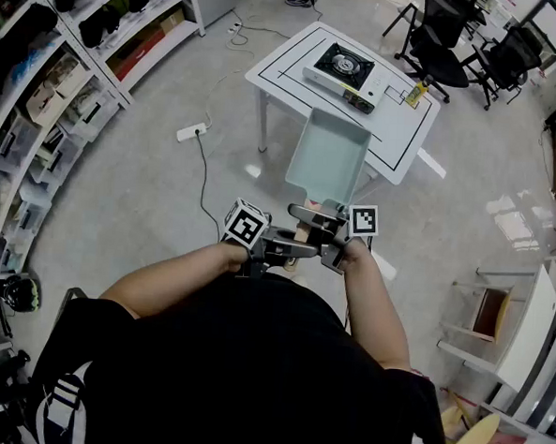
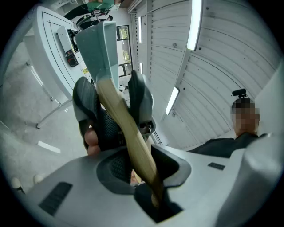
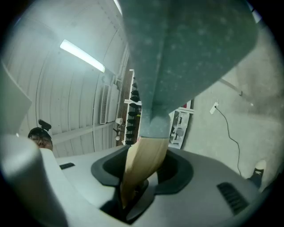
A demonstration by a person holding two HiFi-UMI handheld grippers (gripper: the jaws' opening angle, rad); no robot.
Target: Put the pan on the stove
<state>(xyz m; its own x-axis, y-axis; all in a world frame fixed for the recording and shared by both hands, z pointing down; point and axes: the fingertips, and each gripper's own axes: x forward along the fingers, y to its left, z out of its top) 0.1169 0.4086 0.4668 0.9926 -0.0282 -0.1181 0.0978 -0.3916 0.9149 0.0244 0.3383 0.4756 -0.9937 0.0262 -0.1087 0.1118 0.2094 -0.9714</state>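
We hold the pan (image 1: pixel 329 158) in the air in front of us, over the floor at the near edge of the white table (image 1: pixel 293 53). Both tongs pinch its wooden handle (image 1: pixel 303 235). The left gripper (image 1: pixel 290 251) is clamped on the handle's near end. The right gripper (image 1: pixel 319 223) is clamped just beyond it, closer to the pan body, so it is the one nearer the stove (image 1: pixel 342 70).

The pan's long axis runs from us towards the far side, handle near and body far. The stove lies almost straight along that line, further back on the table and well apart from the pan. As we judge it, the coming move is a forward carry rather than a turn.
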